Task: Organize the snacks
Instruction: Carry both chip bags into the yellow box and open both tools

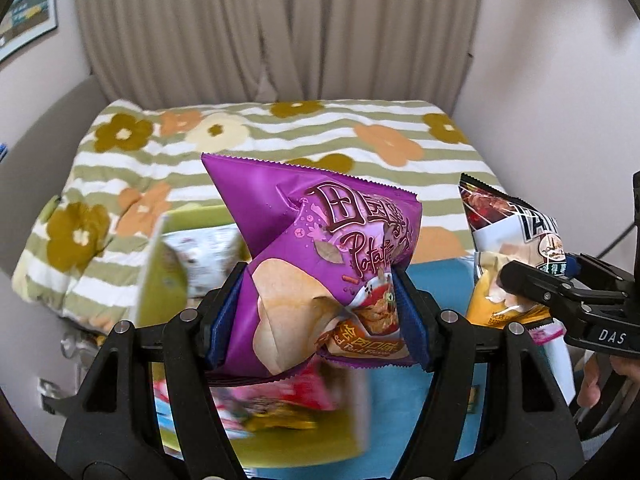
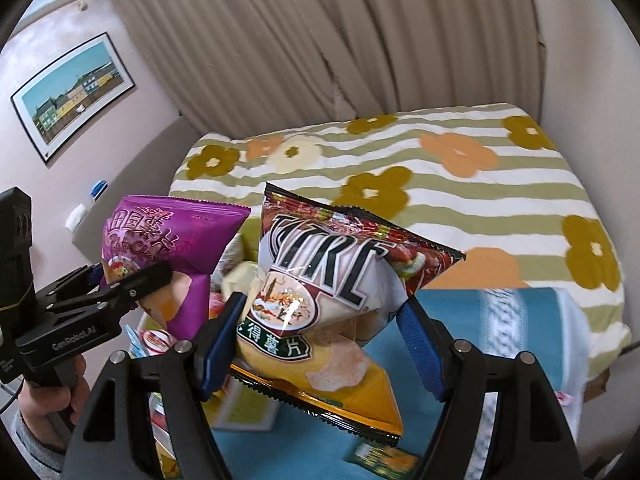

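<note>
Behind everything runs a flowered quilt [image 1: 280, 136] under a drawn curtain [image 1: 280, 24], and in front of it my left tongs [image 1: 320, 304] clamp the purple bag [image 1: 320, 248] at frame centre while my right tongs [image 2: 320, 328] pinch the white-and-red bag [image 2: 320, 280] the same way, both lifted clear of the green box [image 1: 280, 444] low in the frame. Each bag is puffy and slick, held only across its lower half, so I judge a quick swing could squeeze it out or tip it. Only the right view shows the framed picture [image 2: 72, 92] at upper left whole; only the left shows snacks still in the box.
</note>
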### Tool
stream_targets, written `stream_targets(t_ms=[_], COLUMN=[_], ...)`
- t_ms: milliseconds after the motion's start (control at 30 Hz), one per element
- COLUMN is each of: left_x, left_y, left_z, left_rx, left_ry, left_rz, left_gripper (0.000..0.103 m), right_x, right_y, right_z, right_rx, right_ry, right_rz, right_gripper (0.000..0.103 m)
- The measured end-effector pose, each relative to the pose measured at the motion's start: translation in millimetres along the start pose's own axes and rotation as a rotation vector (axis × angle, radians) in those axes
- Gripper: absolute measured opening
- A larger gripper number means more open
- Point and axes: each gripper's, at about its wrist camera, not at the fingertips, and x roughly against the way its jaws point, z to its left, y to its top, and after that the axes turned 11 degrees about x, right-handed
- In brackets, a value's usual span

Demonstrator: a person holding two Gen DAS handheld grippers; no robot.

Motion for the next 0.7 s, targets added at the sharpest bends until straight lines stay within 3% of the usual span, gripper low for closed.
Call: stream_targets(t_ms=[233,400,500,533,567,700], left_x=[-38.3,-72.3,-91.9,-96.8,-99.5,-98.6], left_y=[26.1,33.5,33.9,32.6,30.4,20.6], left_z=[81.5,113.2,128.4,133.3,138.1,146.9], left_rx=[0.055,0.075,0.104,0.111,0.114,0.11], left_ry=[0.004,-0.009,-0.005,-0.001,-0.002,-0.021], left_rz=[0.063,0.137,0.19,0.205,0.21,0.23], left_gripper=[0.065,0.066,0.08,0.097,0.103,0.103], right_x=[-51.7,-77.1,-86.2,-89.5,-90.6,-97.4], right_y=[26.2,34.4,37.4,38.4,39.2,43.3], right_z=[53.0,70.5,74.7,74.9,74.8,75.9], right_rx=[0.011,0.003,-0.007,-0.012,-0.015,-0.024], right_ry=[0.017,0.006,-0.005,-0.011,-0.014,-0.026], right_rz=[0.028,0.054,0.065,0.069,0.071,0.081], right_gripper=[0.071,0.071,0.071,0.071,0.071,0.071])
